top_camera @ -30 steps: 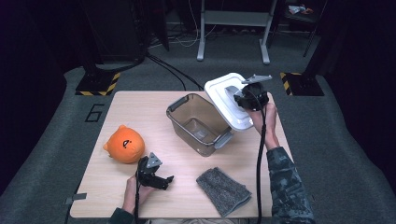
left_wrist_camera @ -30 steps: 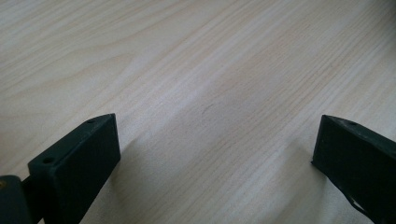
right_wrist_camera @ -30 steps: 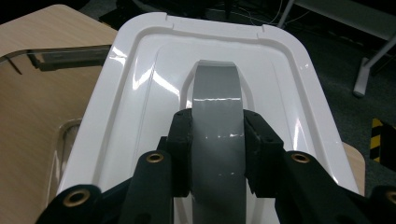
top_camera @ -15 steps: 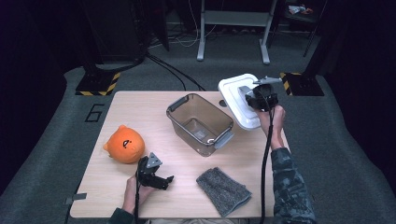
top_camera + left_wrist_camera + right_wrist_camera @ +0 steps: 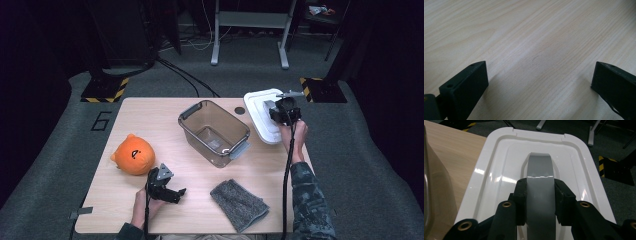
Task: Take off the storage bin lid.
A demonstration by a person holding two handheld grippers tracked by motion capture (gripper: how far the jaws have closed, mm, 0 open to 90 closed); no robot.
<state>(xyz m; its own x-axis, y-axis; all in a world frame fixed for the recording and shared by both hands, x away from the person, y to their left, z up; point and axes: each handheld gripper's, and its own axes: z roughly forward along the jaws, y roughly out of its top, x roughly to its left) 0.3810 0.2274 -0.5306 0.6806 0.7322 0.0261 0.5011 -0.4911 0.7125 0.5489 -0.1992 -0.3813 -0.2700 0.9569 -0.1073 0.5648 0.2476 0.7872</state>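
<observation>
Lid (image 5: 499,170) white, glossy, grey handle (image 5: 539,182) clenched in right claw (image 5: 540,202); left claw (image 5: 536,82) released, apparently resting on table (image 5: 524,30).

Glossy white plastic lid (image 5: 499,170) with a smooth grey handle (image 5: 540,185); clear brownish plastic bin (image 5: 214,131); matt pale wood table (image 5: 529,37); fuzzy grey cloth (image 5: 239,204).

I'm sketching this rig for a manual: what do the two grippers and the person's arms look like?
Both the left gripper and right gripper are black with blocky two-piece jaws, each topped by a grey three-cornered plate and trailing a black cable. The right sleeve is camouflage-patterned.
</observation>
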